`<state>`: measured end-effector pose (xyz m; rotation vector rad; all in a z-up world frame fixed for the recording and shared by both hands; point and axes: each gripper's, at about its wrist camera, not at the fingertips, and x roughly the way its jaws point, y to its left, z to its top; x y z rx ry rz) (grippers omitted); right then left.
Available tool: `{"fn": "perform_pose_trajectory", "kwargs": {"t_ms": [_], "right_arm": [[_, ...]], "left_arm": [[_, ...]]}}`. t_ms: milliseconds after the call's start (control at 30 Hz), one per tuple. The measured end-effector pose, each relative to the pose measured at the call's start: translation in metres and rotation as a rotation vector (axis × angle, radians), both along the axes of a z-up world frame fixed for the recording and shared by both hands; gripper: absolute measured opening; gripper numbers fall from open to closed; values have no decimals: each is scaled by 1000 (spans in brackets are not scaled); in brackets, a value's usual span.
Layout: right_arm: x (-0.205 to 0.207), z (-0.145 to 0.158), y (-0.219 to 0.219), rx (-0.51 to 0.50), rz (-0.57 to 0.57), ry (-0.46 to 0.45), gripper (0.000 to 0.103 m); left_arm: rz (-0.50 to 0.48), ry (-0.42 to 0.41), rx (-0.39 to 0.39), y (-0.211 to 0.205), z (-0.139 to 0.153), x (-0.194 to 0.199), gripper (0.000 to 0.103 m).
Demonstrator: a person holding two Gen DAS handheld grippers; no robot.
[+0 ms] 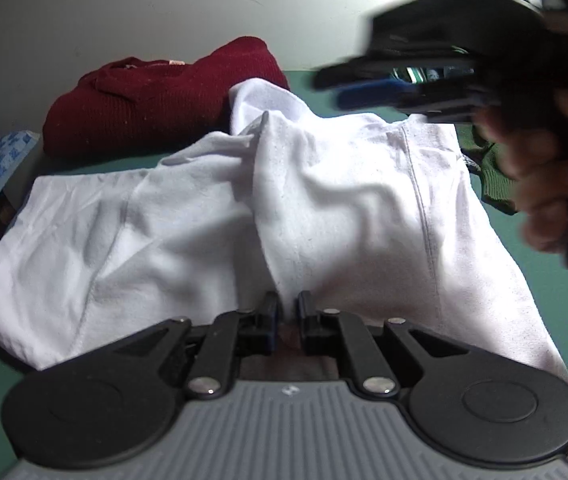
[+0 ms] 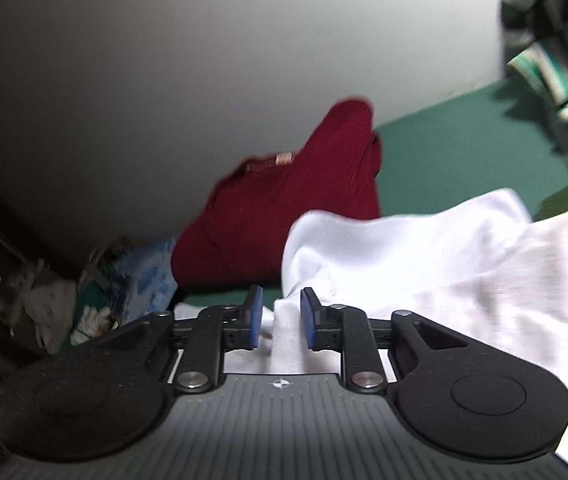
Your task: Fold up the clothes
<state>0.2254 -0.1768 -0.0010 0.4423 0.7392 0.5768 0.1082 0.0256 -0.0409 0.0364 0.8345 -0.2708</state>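
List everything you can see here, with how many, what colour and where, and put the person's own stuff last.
white garment: one, white, spread crumpled over the middle of the table.
dark red sweater: one, dark red, folded, at the far side by the wall, just behind the white garment.
green knit garment: one, green, partly hidden at the white garment's right edge.
pile of clothes: several pieces, green, white and blue, far right corner; count unclear.
blue patterned cloth: one, blue, off the table's left end.
table: one, green top.
wall: plain, pale, behind the table.
left gripper: one, black, shut on the white garment's near fold.
right gripper: one, black with blue pads, white fabric between its jaws.
hand: one, holding the right gripper.
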Motion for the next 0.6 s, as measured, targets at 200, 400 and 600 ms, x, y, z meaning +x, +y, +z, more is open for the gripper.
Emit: {"fn": "perform_pose_trajectory", "kwargs": {"t_ms": [200,400,600], "right_arm": [[-17,-10,-50,-239,-134,15,20],[16,-37,-52,-318,-247,78,15],[13,-33,-57,-266,-257,56,18]], "left_arm": [[10,2,10,-2,-4,0,8],[12,11,45,-9,-4,3,8],[27,6,77,-12,3,-1,13]]}}
